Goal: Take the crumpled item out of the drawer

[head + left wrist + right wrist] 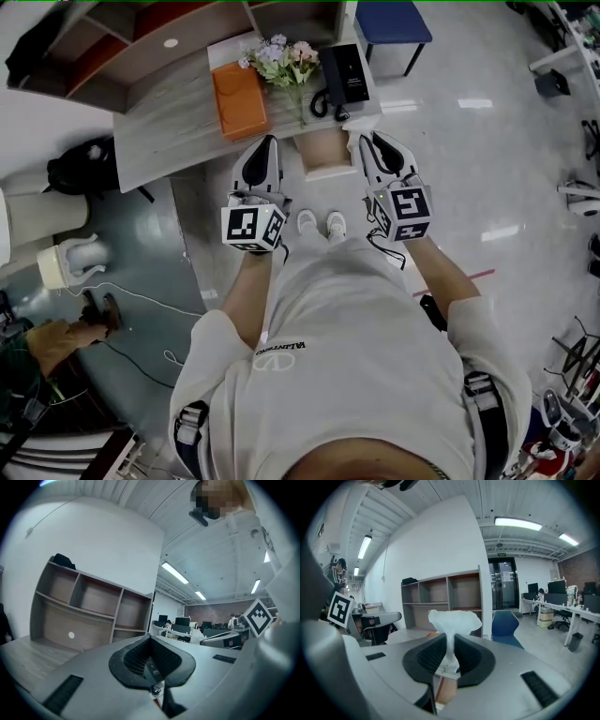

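In the right gripper view a white crumpled item (453,619) sticks up from between the dark pads of my right gripper (451,654), which is shut on it. In the head view the right gripper (368,141) hangs over the right side of the open drawer (323,157) under the desk's front edge; the item itself is not clear there. My left gripper (265,143) is raised just left of the drawer. Its pads (136,660) meet at the tips with nothing between them, so the left gripper (151,660) is shut and empty.
The grey wooden desk (178,117) carries an orange box (239,98), a bunch of flowers (281,58) and a black desk phone (342,77). Open shelves (141,37) stand behind it and a blue chair (392,21) to its right. The person's shoes (321,223) are just before the drawer.
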The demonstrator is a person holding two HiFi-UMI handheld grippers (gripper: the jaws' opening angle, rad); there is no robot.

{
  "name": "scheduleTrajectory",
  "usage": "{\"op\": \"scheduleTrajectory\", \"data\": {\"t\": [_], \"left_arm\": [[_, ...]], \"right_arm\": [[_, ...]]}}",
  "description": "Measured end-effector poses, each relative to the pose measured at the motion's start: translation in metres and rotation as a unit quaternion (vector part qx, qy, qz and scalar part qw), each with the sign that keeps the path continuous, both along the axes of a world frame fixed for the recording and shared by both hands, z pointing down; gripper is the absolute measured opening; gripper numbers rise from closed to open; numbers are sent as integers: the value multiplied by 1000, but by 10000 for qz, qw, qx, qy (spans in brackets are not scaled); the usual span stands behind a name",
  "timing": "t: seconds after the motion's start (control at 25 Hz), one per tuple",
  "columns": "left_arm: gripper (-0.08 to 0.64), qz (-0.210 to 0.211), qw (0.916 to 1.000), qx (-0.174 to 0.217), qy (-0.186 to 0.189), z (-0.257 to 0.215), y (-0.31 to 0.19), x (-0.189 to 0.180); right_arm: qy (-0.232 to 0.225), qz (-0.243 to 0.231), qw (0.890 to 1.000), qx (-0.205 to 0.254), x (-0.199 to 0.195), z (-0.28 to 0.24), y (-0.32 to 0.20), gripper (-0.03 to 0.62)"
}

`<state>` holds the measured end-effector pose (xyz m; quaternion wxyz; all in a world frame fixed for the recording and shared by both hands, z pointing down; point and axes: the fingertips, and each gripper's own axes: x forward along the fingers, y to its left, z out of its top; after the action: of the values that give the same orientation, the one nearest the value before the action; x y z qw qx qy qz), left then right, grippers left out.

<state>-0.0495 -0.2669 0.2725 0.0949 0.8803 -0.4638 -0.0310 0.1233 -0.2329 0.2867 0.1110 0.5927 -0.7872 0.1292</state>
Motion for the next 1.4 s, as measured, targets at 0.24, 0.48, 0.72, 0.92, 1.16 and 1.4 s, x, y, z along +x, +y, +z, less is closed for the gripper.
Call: {"op": "scheduleTrajectory", "data": {"t": [0.24, 0.48, 0.72, 0.92, 1.16, 1.4], "left_arm": [[1, -107, 9993, 350, -63, -34, 2, -14], [0, -310, 9967, 753, -70, -76, -1, -34], [1, -349, 9925, 1163, -164, -117, 5, -43], [0, -392, 9896, 1377, -127, -138, 7, -49], [2, -469, 9873, 1506, -199, -147, 12, -56], [2, -476, 9875, 1487, -195, -149, 7, -58]], "right_arm": [[15, 44, 9995, 307, 5, -34, 8, 55], [-38, 187, 9972, 729, 16, -77, 7, 55], [-116, 336, 9932, 1111, 26, -113, 13, 55], [-172, 480, 9890, 1389, 37, -139, 20, 54], [-248, 644, 9848, 1592, 48, -151, 30, 54], [-271, 630, 9848, 1593, 45, -153, 27, 52]]}}
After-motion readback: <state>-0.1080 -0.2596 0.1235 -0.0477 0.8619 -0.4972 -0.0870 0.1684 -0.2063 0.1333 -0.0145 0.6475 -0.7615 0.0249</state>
